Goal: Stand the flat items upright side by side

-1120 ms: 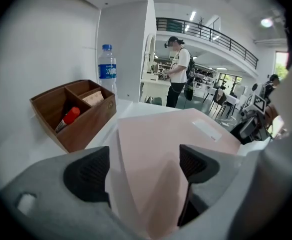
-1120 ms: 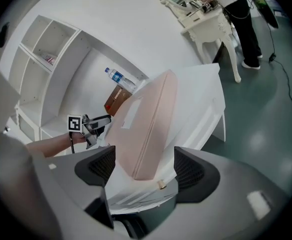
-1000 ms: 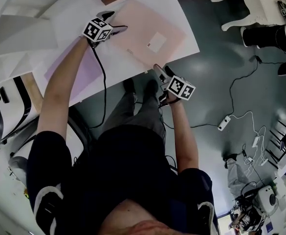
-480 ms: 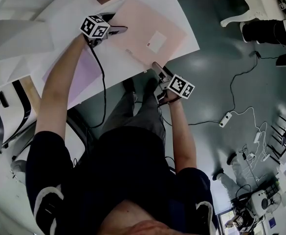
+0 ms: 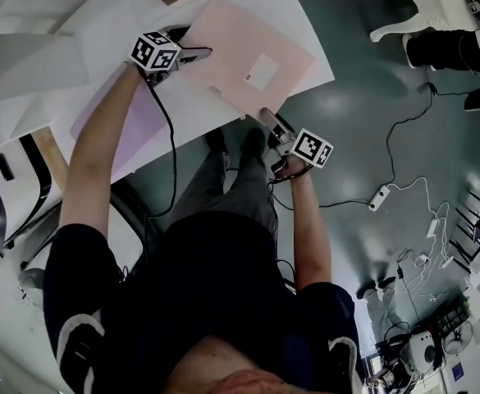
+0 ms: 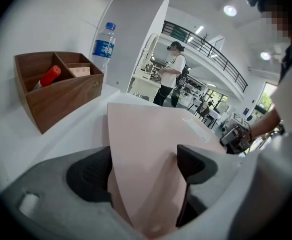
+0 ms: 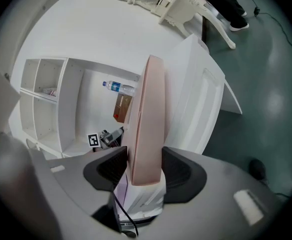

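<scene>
A flat pink folder [image 5: 248, 43] with a white label lies on the white table [image 5: 108, 23], its near corner at the table's front edge. My left gripper [image 5: 192, 41] straddles its left corner; in the left gripper view the folder [image 6: 150, 149] runs between the wide jaws of the left gripper [image 6: 143, 166], which have just been closing a little and stand apart from it. My right gripper [image 5: 271, 120] is at the near corner. The right gripper view shows the folder [image 7: 148, 119] edge-on, and the right gripper [image 7: 145, 171] has just been closing, both pads now against its sides.
A lilac flat item [image 5: 137, 121] lies on the table left of the folder. A wooden compartment box [image 6: 56, 91] and a water bottle [image 6: 104, 44] stand behind it. White shelves [image 7: 46, 104] are beyond. Cables [image 5: 387, 195] trail over the grey floor on the right.
The right gripper has rolled and its jaws have closed onto the folder's near corner. The left gripper has shifted slightly left along the folder's edge.
</scene>
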A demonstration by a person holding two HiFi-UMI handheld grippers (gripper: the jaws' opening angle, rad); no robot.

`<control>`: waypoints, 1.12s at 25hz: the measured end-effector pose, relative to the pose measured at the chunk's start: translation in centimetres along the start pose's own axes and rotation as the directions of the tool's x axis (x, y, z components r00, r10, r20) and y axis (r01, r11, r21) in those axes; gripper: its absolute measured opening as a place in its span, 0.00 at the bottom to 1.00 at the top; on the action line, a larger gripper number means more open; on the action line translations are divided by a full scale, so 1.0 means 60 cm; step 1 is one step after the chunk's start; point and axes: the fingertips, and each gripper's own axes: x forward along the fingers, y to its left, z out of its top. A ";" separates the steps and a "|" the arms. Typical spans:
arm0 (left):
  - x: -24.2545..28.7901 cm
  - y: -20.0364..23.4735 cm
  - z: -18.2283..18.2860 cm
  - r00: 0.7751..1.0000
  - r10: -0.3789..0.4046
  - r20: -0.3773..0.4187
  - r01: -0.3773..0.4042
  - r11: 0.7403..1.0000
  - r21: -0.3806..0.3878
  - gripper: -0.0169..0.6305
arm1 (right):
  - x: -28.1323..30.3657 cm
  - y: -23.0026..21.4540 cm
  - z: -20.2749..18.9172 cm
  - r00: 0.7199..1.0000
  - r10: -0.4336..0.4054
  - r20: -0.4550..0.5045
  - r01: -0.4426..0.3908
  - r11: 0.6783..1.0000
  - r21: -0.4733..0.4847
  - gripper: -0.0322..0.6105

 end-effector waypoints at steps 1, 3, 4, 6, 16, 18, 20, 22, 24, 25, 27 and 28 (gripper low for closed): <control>-0.001 -0.002 -0.002 1.000 -0.001 0.003 0.001 1.000 -0.003 0.68 | -0.004 0.002 -0.001 1.000 0.016 0.000 -0.016 1.000 0.004 0.38; -0.002 -0.007 -0.005 1.000 0.000 0.011 0.000 1.000 -0.004 0.68 | -0.007 0.002 -0.006 0.999 0.035 -0.012 -0.034 0.999 0.013 0.37; -0.003 -0.007 -0.006 1.000 0.003 0.015 -0.003 1.000 -0.004 0.68 | -0.008 0.003 -0.008 0.999 0.043 -0.019 -0.042 0.999 0.021 0.37; -0.003 -0.006 -0.007 1.000 0.009 0.022 -0.009 1.000 -0.007 0.68 | -0.010 0.004 -0.006 0.998 0.068 -0.016 -0.067 0.997 0.037 0.36; -0.014 -0.004 -0.016 0.998 0.011 0.056 -0.009 0.999 -0.033 0.68 | -0.005 0.038 -0.002 0.971 0.236 -0.040 -0.234 0.971 0.050 0.46; -0.013 -0.004 -0.016 0.998 0.018 0.059 -0.016 1.000 -0.027 0.67 | -0.001 0.021 -0.005 0.979 0.197 -0.049 -0.195 0.980 0.049 0.45; -0.012 -0.006 -0.014 0.998 0.022 0.059 -0.021 1.000 -0.017 0.67 | 0.002 0.001 -0.013 0.986 0.154 -0.067 -0.151 0.988 0.042 0.39; -0.012 -0.008 -0.014 0.998 0.026 0.055 -0.026 1.000 -0.003 0.66 | 0.006 -0.013 -0.020 0.988 0.135 -0.081 -0.131 0.990 0.046 0.36; -0.010 -0.008 -0.012 0.998 0.032 0.054 -0.032 0.999 0.000 0.66 | 0.006 -0.009 -0.020 0.986 0.154 -0.066 -0.150 0.987 0.055 0.36; -0.009 -0.007 -0.011 0.998 0.035 0.057 -0.035 0.999 -0.002 0.66 | 0.005 -0.005 -0.017 0.985 0.163 -0.055 -0.160 0.985 0.056 0.35; -0.010 -0.007 -0.013 0.997 0.040 0.063 -0.039 0.999 -0.010 0.66 | 0.001 0.002 -0.012 0.986 0.161 -0.040 -0.158 0.986 0.056 0.34; -0.012 -0.006 -0.014 0.997 0.039 0.069 -0.038 0.999 -0.019 0.66 | -0.001 0.010 -0.009 0.986 0.161 -0.032 -0.159 0.986 0.059 0.34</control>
